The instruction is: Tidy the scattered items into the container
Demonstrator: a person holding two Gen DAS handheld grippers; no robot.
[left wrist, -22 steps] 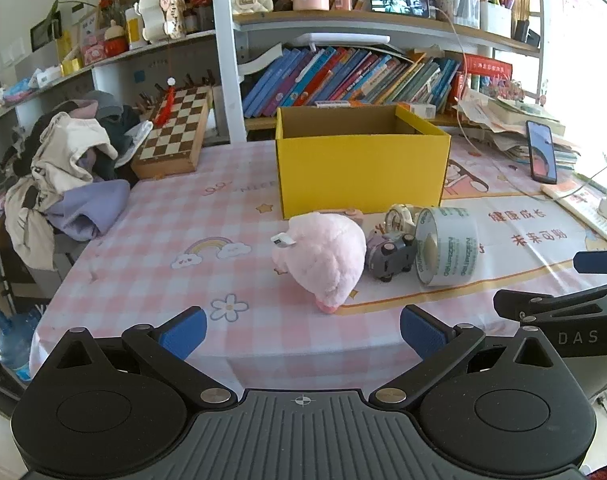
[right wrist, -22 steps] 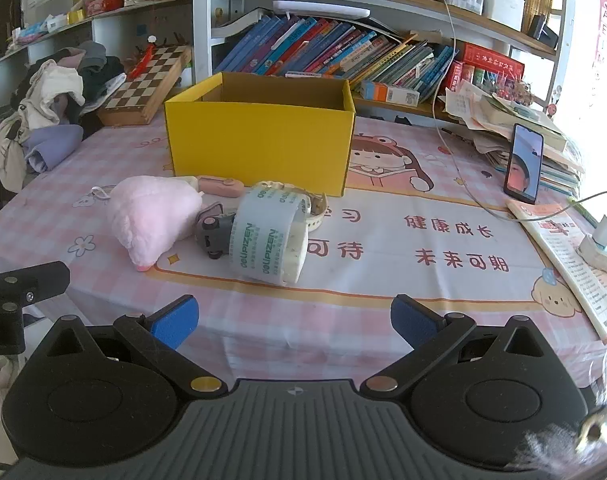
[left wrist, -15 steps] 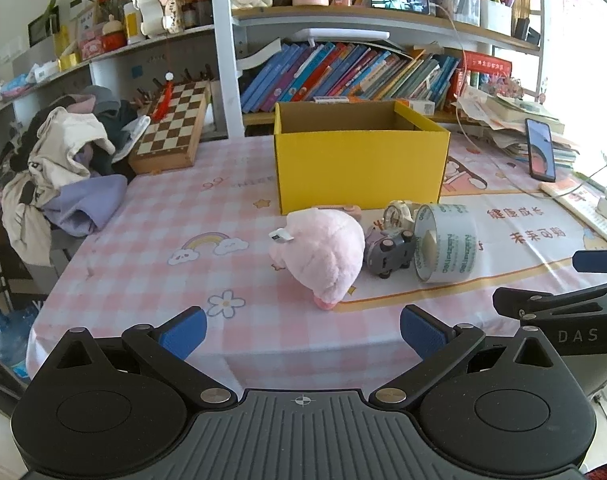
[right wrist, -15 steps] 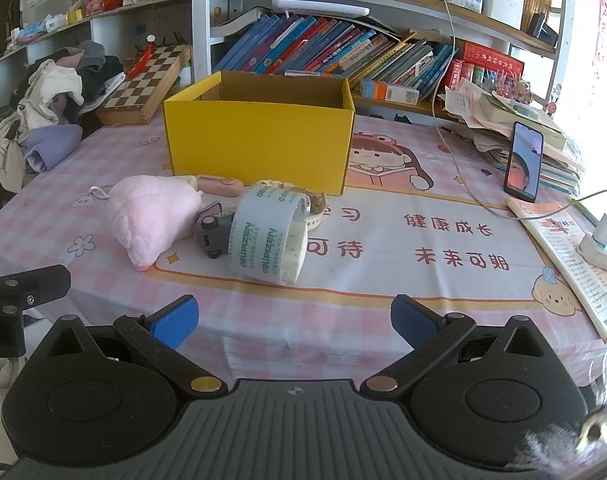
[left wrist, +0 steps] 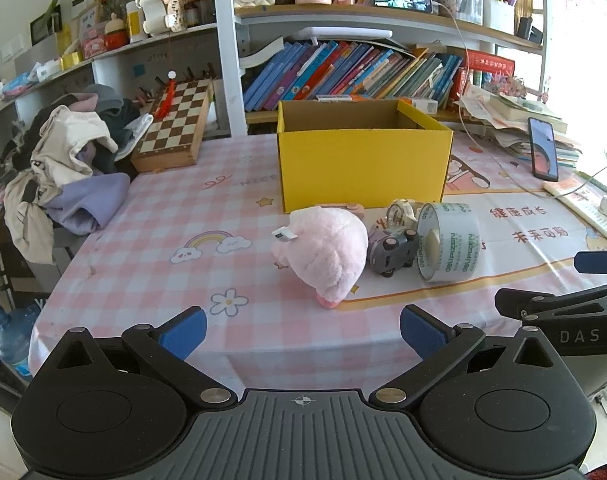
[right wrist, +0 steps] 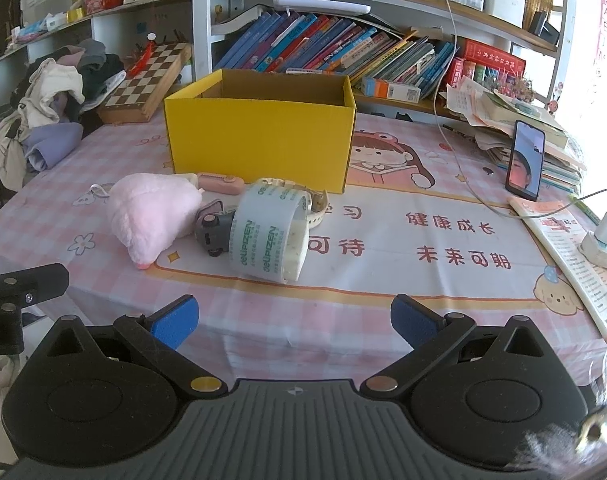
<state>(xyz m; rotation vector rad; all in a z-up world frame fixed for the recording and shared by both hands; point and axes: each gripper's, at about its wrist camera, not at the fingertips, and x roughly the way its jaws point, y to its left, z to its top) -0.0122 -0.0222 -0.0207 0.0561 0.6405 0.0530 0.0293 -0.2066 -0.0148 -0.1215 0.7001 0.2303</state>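
Note:
An open yellow box (left wrist: 363, 164) (right wrist: 259, 140) stands on the pink checked tablecloth. In front of it lie a pink plush toy (left wrist: 327, 250) (right wrist: 151, 214), a grey toy car (left wrist: 393, 250) (right wrist: 213, 230), a roll of clear tape (left wrist: 449, 242) (right wrist: 271, 236), a cream watch (left wrist: 401, 210) (right wrist: 317, 204) and a pink utility knife (right wrist: 219, 179). My left gripper (left wrist: 302, 330) is open and empty near the table's front edge, in front of the plush. My right gripper (right wrist: 293, 320) is open and empty, in front of the tape.
A chessboard (left wrist: 175, 128) and a pile of clothes (left wrist: 63, 160) are at the back left. Bookshelves (left wrist: 355, 72) run behind the box. A phone (right wrist: 525, 166), papers, a booklet (right wrist: 571, 256) and a cable lie at the right.
Both grippers have stayed open and drifted back very slightly. The items on the table have not moved.

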